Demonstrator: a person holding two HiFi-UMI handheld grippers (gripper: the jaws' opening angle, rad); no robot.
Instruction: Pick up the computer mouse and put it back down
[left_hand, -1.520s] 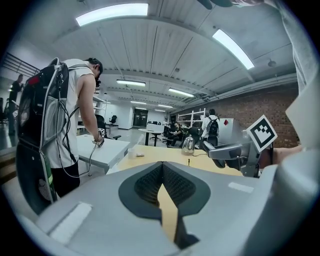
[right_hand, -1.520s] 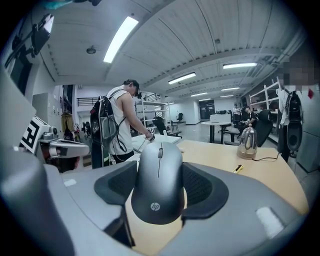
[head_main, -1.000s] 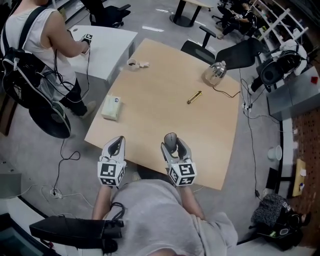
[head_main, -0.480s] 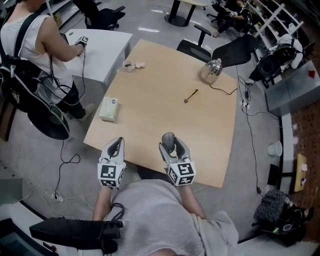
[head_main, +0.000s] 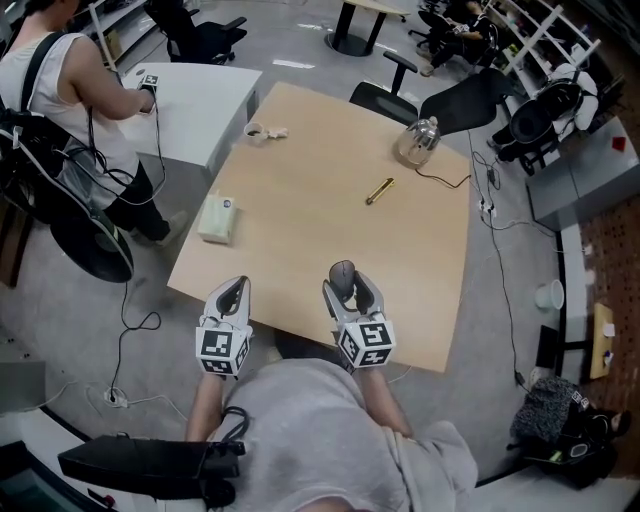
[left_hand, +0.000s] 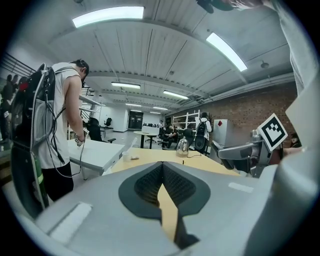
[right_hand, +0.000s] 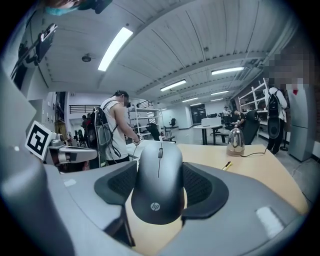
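— Where is the computer mouse (right_hand: 159, 182)?

— Between the jaws of my right gripper (head_main: 348, 288). Both dark pads press against its flanks, so I am grasping it, with its scroll wheel pointing away from me. It sits over the near edge of the wooden table (head_main: 330, 220).

— Is it lifted clear of the top?

— I cannot tell; neither view shows its underside.

— And your other hand?

— My left gripper (head_main: 232, 293) is clenched on nothing. The pads meet at the tips, and only a thin slit of tabletop shows lower down. It hovers at the same near edge, beside the right one but apart from it.

— Anything else on the table?

— A kettle (head_main: 418, 140) at the far right corner, a gold stick (head_main: 379, 190) near the middle, and a pale packet (head_main: 220, 217) by the left edge. All lie well apart from the mouse.
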